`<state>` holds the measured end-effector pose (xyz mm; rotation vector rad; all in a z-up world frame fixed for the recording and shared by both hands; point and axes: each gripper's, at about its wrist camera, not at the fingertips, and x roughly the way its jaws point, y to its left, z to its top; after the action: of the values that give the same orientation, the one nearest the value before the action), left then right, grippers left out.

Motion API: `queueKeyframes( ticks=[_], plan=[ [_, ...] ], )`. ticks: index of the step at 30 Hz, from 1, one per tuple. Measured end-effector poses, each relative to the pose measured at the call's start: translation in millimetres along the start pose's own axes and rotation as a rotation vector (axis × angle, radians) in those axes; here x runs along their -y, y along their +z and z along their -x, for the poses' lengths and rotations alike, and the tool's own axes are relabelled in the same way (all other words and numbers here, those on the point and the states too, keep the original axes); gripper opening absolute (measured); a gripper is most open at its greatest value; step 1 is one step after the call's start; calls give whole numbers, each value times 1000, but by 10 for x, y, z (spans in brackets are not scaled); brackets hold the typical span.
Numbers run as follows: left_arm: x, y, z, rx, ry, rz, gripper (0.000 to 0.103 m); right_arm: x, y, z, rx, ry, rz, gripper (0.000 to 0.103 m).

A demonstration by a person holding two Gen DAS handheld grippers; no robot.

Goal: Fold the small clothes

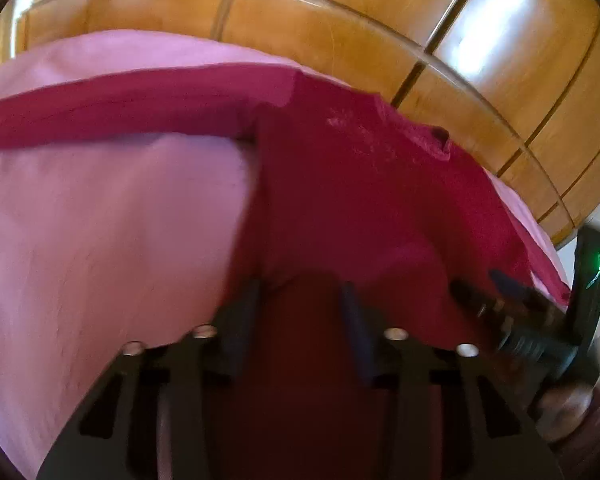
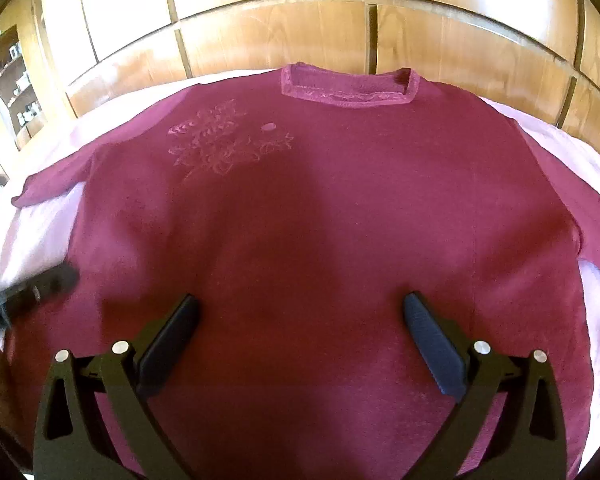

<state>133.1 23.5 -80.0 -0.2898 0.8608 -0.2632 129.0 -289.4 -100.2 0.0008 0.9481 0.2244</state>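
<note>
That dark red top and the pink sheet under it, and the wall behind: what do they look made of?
The dark red top looks like soft, matte fleece or brushed knit: fuzzy nap, raised embroidery, stitched neckband. The pink sheet seems a smooth, thin woven cloth, perhaps cotton; it lies flat with faint creases. The panels look like varnished wood: visible grain and glossy window reflections.
</note>
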Motion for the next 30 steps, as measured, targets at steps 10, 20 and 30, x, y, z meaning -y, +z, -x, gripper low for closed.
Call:
queueKeyframes(
  ticks=[10,20,30],
  plan=[
    [79,-178,103,15,25,-47,33,39,-21,112,-4,-9,-20,101],
    [64,-189,106,12,18,-63,33,681,-425,604,-57,-52,-73,101],
    [90,-171,91,3,36,-80,33,2323,-781,1427,143,-15,-654,64]
  ],
)
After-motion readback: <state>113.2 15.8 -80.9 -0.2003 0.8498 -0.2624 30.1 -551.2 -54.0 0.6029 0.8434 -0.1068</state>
